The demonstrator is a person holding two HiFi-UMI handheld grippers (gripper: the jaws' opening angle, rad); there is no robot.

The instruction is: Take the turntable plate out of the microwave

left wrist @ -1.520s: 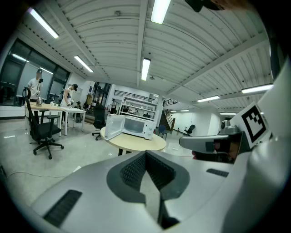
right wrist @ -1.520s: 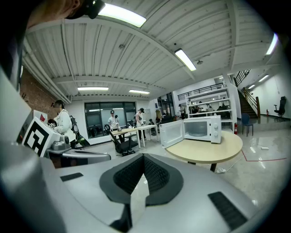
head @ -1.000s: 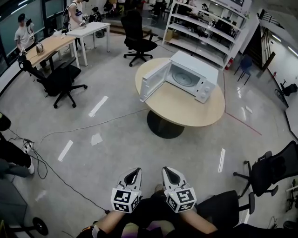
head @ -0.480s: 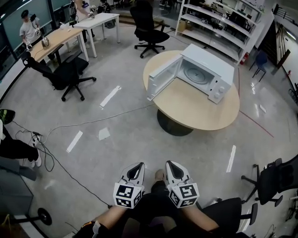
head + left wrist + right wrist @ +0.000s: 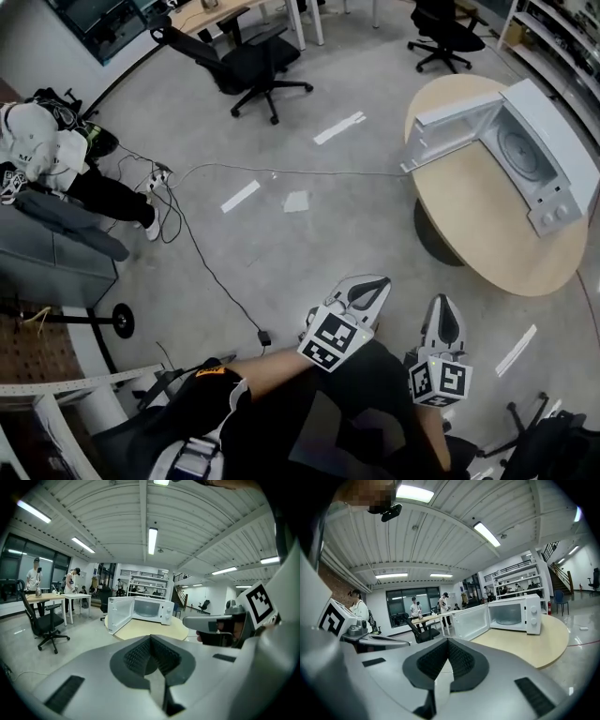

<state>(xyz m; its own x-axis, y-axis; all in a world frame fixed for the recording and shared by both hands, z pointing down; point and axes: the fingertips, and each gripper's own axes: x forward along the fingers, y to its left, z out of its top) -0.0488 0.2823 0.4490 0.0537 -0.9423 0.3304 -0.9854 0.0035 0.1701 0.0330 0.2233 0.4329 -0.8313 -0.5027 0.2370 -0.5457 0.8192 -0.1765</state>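
Observation:
A white microwave point(image 5: 539, 155) stands on a round wooden table point(image 5: 478, 234) at the upper right of the head view, its door point(image 5: 450, 120) swung open. The round turntable plate point(image 5: 518, 150) lies inside its cavity. My left gripper point(image 5: 368, 289) and right gripper point(image 5: 442, 307) are held side by side low in the view, well short of the table, both shut and empty. The left gripper view shows its shut gripper point(image 5: 151, 640) with the open microwave point(image 5: 149, 610) far ahead. Beyond the shut right gripper point(image 5: 447, 643), the microwave point(image 5: 513, 612) and the plate point(image 5: 509, 620) show.
A black office chair point(image 5: 253, 61) stands at the top, another point(image 5: 544, 441) at the bottom right. A cable point(image 5: 211, 267) runs across the grey floor. A grey cabinet point(image 5: 52, 258) is at the left. People stand at desks point(image 5: 44, 597) far off.
The head view has swung left, so the table and microwave have slid to the upper right. Both grippers have shifted right in the view and stay shut.

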